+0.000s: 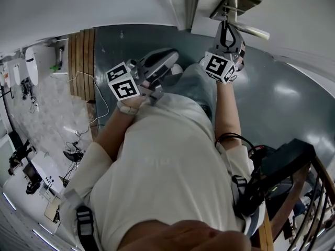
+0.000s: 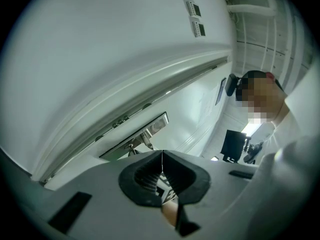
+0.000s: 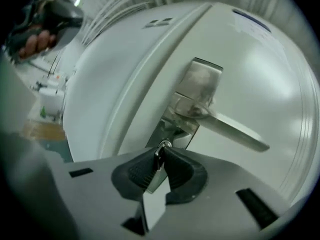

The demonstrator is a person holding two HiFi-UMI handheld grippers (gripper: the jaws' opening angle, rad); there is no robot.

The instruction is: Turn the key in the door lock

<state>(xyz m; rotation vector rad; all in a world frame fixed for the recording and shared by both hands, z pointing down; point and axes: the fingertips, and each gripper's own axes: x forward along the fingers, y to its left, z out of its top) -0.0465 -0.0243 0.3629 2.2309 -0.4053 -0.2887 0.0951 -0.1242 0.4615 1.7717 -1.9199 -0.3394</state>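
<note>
On the white door (image 3: pixel 125 74) a metal lock plate (image 3: pixel 197 89) carries a lever handle (image 3: pixel 230 129). Below the handle a small key (image 3: pixel 160 150) sticks out of the keyhole. My right gripper (image 3: pixel 160 159) is shut on the key's head, its dark pads pressed against both sides. From the head view the right gripper (image 1: pixel 229 27) reaches up to the plate (image 1: pixel 236 1) under the handle (image 1: pixel 251 31). My left gripper (image 1: pixel 170 61) hangs to the left, away from the lock. Its jaws (image 2: pixel 162 159) are shut with nothing between them, pointed at the door.
The person's white-shirted body (image 1: pixel 167 177) fills the middle of the head view. The grey-blue floor (image 1: pixel 282 98) runs along the door. Cables (image 1: pixel 84 135) and desks lie at the left. Black equipment (image 1: pixel 282 161) and a wooden rail stand at the right.
</note>
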